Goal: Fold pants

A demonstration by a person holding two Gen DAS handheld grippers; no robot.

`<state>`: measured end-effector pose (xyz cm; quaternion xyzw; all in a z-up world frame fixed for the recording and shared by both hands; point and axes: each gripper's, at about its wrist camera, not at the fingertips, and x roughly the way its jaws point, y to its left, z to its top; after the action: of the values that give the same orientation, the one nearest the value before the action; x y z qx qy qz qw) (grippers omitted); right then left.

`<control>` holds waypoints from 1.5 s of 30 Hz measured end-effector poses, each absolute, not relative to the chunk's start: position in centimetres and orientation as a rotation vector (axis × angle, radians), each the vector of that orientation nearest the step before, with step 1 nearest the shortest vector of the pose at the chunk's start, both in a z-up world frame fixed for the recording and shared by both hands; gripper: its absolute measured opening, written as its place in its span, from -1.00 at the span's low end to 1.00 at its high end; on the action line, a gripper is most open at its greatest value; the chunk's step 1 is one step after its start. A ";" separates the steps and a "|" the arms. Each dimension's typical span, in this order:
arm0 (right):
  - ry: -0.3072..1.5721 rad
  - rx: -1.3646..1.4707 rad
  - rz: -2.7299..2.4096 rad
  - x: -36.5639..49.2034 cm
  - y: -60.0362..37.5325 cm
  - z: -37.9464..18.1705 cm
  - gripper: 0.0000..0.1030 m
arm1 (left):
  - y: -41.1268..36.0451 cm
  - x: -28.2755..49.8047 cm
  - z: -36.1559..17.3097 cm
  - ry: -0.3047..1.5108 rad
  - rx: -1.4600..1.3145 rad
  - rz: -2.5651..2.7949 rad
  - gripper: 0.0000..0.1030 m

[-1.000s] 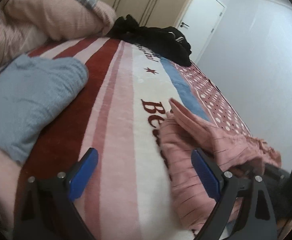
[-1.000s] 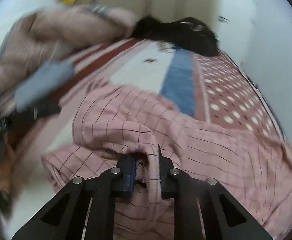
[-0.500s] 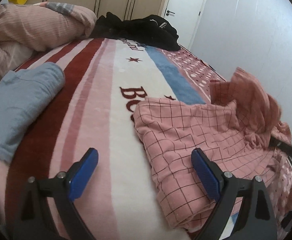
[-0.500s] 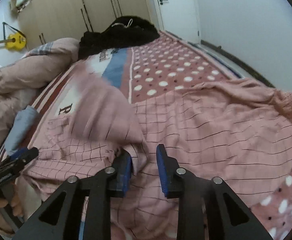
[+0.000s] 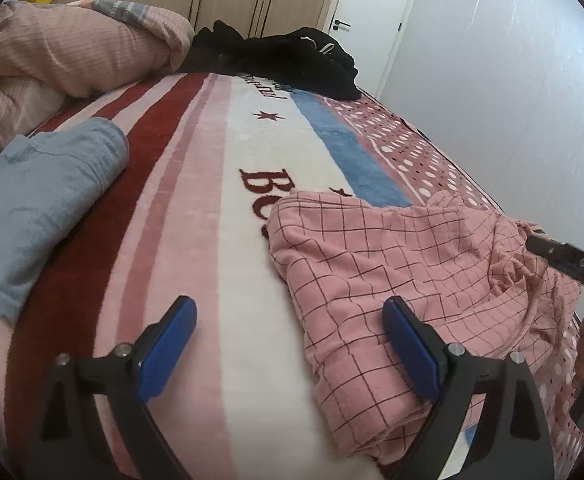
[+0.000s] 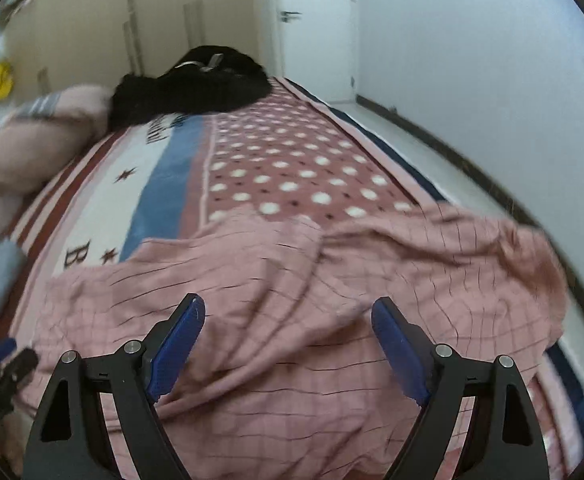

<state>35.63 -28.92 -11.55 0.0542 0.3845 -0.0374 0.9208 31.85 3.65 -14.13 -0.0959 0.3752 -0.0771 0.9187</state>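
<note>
Pink checked pants [image 5: 404,280] lie rumpled across the near end of the bed, also spread wide in the right wrist view as pants [image 6: 292,300]. My left gripper [image 5: 287,344] hovers open over the blanket at the pants' left edge, its right finger above the fabric, nothing gripped. My right gripper [image 6: 287,340] stands above the pants with its jaws opening wide, and the cloth lies loose below them, not pinched. Part of the right gripper's black frame [image 5: 564,260] shows at the right edge of the left wrist view. The left gripper's tip [image 6: 3,356] shows at the lower left of the right wrist view.
A folded grey-blue garment [image 5: 39,208] lies on the bed's left side. A pink quilt [image 5: 71,48] is heaped at the far left and a pile of black clothes [image 5: 283,60] at the far end. The striped and dotted blanket [image 5: 195,184] covers the bed; a wall runs along the right.
The right gripper carried a pinched fold of the pants to the right, then opened and let it drop. The pants now lie spread flatter. The left gripper stayed open, shifting slightly.
</note>
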 end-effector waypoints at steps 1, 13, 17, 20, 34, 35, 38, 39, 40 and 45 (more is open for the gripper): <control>0.812 0.120 -0.082 36.0 -29.4 -12.0 0.61 | 3.6 31.9 -14.2 0.773 -0.196 -0.159 0.79; 0.733 0.323 0.199 34.6 -29.5 -11.0 -0.96 | 3.3 31.8 -14.1 0.770 -0.182 -0.157 0.79; 0.689 0.335 0.188 31.5 -30.9 -9.9 -0.96 | 3.2 31.7 -14.1 0.769 -0.178 -0.158 0.79; 0.746 0.345 0.183 30.3 -32.1 -10.7 -0.89 | 3.0 31.7 -14.1 0.769 -0.172 -0.157 0.79; 0.825 0.427 0.303 35.5 -29.4 -13.5 0.41 | -0.2 27.8 -10.2 0.764 0.027 -0.274 0.79; 0.832 0.436 0.304 36.0 -29.3 -13.7 0.41 | -0.8 27.7 -10.4 0.779 0.079 -0.259 0.79; 0.820 0.431 0.263 37.6 -28.8 -13.7 0.29 | -1.4 27.5 -11.4 0.814 0.147 -0.231 0.78; 0.808 0.413 0.247 37.8 -28.6 -13.5 0.11 | -1.3 27.4 -11.7 0.819 0.145 -0.231 0.76; 0.802 0.377 0.217 37.8 -28.3 -13.4 -0.55 | -1.3 27.2 -11.9 0.825 0.148 -0.231 0.75; 0.810 0.358 0.209 36.7 -29.5 -13.3 -0.94 | -1.8 26.5 -12.8 0.840 0.208 -0.208 0.54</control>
<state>36.66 -29.52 -13.33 0.1727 0.3910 0.1012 0.8984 26.55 -1.77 -12.75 0.1008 0.4061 -0.1004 0.9027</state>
